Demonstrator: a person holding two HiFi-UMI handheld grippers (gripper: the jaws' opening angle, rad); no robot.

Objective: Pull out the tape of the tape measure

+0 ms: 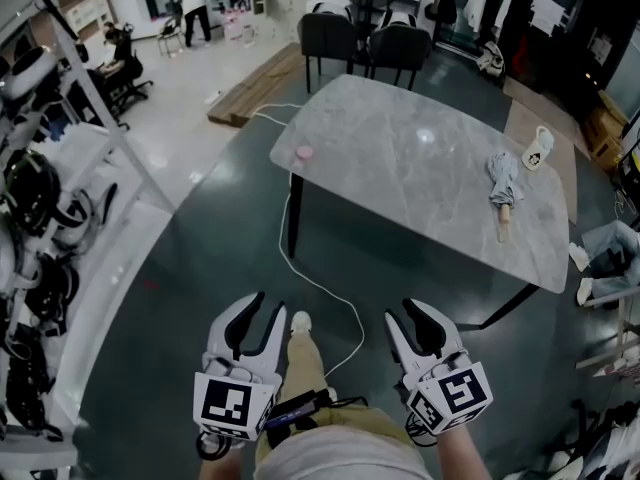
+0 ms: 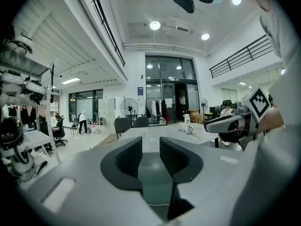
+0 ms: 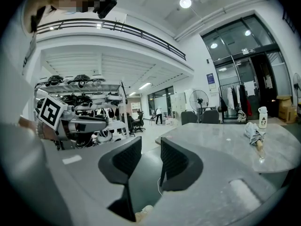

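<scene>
Ahead of you: grey marble surface on dark legs. At its right end there's a folded grey umbrella, with a white bottle near it. A small pink item sits at the left edge, well apart from both. Two dark chairs stand behind. A white cable loops across the floor. A rack of headgear is on your left, and a person stands far back.

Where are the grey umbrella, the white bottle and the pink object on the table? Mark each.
grey umbrella (image 1: 503,183), head view, folded canopy.
white bottle (image 1: 537,149), head view, its body.
pink object (image 1: 304,153), head view, its middle.
</scene>
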